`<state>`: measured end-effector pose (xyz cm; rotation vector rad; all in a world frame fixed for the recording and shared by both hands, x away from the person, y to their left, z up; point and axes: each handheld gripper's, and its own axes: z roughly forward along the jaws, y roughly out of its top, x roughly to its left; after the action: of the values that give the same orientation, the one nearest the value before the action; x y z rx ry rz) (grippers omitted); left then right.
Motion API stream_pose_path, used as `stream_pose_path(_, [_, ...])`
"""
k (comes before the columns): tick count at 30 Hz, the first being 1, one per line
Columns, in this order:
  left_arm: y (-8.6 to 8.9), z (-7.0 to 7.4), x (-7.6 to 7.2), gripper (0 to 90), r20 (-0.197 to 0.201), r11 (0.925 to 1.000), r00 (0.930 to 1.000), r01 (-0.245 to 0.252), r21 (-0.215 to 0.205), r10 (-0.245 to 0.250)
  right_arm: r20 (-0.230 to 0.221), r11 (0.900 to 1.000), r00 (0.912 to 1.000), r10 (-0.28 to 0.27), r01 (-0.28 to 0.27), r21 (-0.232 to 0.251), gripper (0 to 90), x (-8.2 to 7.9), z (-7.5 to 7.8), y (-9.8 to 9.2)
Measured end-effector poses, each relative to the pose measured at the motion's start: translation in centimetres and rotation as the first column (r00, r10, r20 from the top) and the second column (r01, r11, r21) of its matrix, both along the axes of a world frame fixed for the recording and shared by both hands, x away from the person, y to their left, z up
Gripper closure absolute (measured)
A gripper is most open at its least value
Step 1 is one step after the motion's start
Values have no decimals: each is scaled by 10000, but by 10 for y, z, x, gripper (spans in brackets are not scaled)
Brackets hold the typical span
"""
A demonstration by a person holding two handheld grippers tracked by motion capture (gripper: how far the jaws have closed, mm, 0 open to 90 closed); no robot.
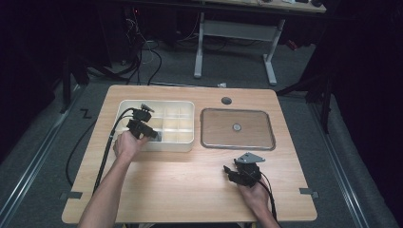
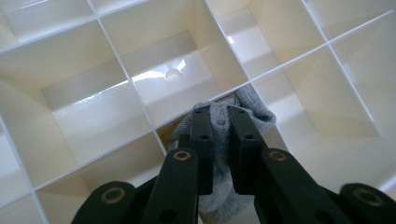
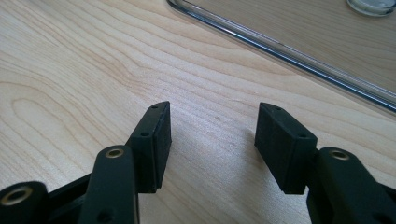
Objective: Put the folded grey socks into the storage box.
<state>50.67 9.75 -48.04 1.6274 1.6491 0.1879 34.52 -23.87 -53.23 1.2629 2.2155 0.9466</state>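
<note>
Left gripper view showed the left gripper point(image 2: 219, 114) clamped on a grey knitted cloth point(image 2: 250, 109) inside a cream plastic divided box point(image 2: 93, 70) — the right gripper point(image 3: 212, 123) hung open over the wooden bench point(image 3: 70, 70), holding nothing.

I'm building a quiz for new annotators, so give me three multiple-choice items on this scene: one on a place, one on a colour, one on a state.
1. Where is the cloth?
A. in a compartment of the divided box
B. on the clear lid
C. on the floor

2. What colour is the cloth?
A. red
B. grey
C. green

3. How do the right gripper's jaws stand?
A. clamped on the cloth
B. shut on nothing
C. apart over bare table

Key:
1 A, the cloth sits among the walls of the divided box, pinched by the left gripper.
2 B, its knit is grey.
3 C, the right gripper shows only table between its jaws, beside the clear lid.
</note>
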Motion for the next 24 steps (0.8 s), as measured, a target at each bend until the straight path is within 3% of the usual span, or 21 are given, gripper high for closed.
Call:
stream_pose_path(1, [-1, -6, 2, 825, -115, 9995, 9999, -106, 285, 109, -2, 10000, 10000, -3, 3, 2, 463, 0, 0, 0])
stream_pose_path(4, [-5, -10, 2, 824, -103, 9988, 9999, -112, 487, 117, -4, 10000, 10000, 0, 0, 3, 462, 0, 0, 0])
stream_pose_path(9, [-3, -6, 0, 803, -60, 9994, 10000, -59, 349, 61, -1, 10000, 10000, 4, -4, 3, 462, 0, 0, 0])
stream_pose_path(12, [-1, 1, -5, 691, 134, 9994, 9999, -31, 354, 26, -3, 10000, 10000, 5, -5, 4, 462, 0, 0, 0])
stream_pose_path(18, [7, 15, -12, 606, 805, 9996, 9966, -167, -228, 185, -6, 10000, 10000, 5, -5, 5, 462, 0, 0, 0])
stream_pose_path(24, [12, 26, -23, 566, 1613, 9971, 9862, -259, -717, 372, -4, 10000, 10000, 4, -4, 4, 462, 0, 0, 0])
